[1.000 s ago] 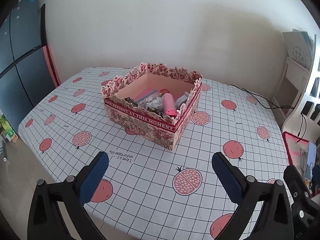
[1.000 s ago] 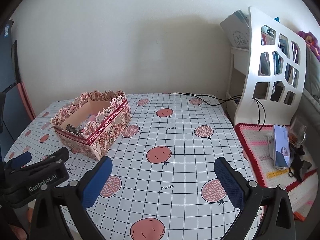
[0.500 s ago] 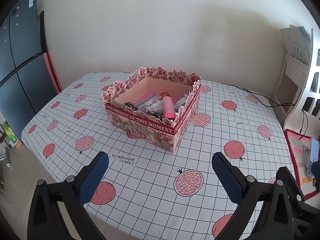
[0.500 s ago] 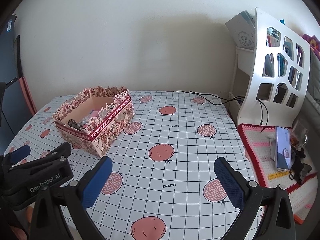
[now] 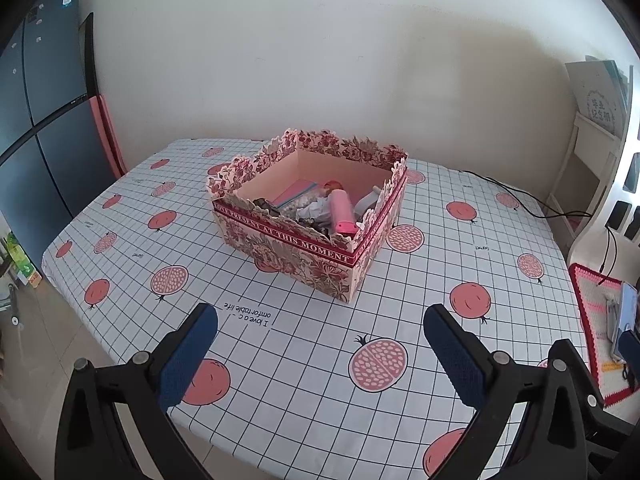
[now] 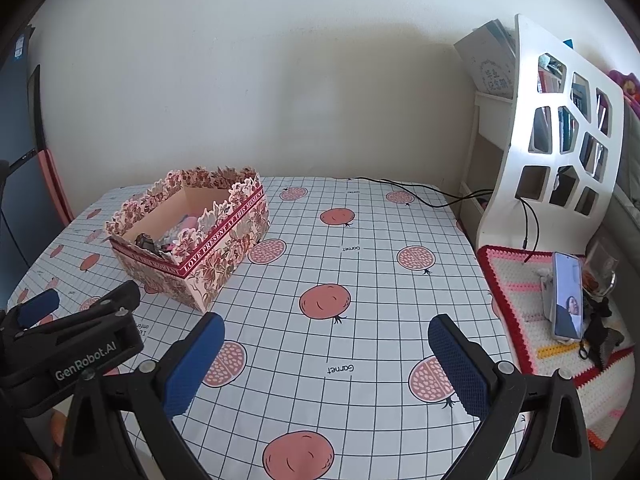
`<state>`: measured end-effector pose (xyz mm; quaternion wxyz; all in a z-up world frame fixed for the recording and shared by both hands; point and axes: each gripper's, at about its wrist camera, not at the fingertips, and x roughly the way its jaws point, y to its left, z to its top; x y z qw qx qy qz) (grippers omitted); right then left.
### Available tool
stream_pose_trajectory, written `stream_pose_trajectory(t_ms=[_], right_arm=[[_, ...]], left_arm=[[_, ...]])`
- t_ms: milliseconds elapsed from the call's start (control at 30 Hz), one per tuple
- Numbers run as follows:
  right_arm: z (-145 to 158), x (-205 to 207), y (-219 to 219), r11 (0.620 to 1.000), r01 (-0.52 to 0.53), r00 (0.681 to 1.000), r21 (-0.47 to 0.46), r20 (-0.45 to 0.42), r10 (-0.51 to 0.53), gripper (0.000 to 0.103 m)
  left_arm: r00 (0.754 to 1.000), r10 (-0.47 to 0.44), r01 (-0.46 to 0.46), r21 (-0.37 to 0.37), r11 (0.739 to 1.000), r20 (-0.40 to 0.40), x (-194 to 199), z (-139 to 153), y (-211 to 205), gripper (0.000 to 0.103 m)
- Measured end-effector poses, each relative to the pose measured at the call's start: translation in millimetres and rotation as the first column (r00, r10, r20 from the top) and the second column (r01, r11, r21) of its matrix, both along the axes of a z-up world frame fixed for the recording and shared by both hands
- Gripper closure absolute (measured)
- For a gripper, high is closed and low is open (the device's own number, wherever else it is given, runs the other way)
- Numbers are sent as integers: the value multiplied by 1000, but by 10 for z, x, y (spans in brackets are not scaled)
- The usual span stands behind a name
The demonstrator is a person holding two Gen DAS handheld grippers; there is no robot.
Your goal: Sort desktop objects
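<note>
A floral cardboard box stands on the table with the pomegranate-print cloth. Inside it lie a pink tube, a pink and blue bag and several small items. The box also shows in the right wrist view. My left gripper is open and empty, held above the table's near edge, well short of the box. My right gripper is open and empty over the cloth, to the right of the box. The left gripper's body shows at the right view's lower left.
A dark fridge stands left of the table. A black cable runs across the table's far right corner. A white cut-out shelf and a crochet mat with a phone are at the right.
Both grippers have drawn back and risen slightly, so the box looks a little farther away. Both stay open and empty.
</note>
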<state>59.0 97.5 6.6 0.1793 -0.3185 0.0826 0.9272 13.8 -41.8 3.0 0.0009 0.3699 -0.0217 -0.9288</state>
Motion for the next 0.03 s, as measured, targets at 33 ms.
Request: stream_pose_trajectory(t_ms=[33], right_arm=[[-2, -1, -1, 1000, 0, 1000, 1, 1, 0, 0]], left_arm=[[1000, -1, 1, 0, 1000, 0, 0, 0, -4, 0]])
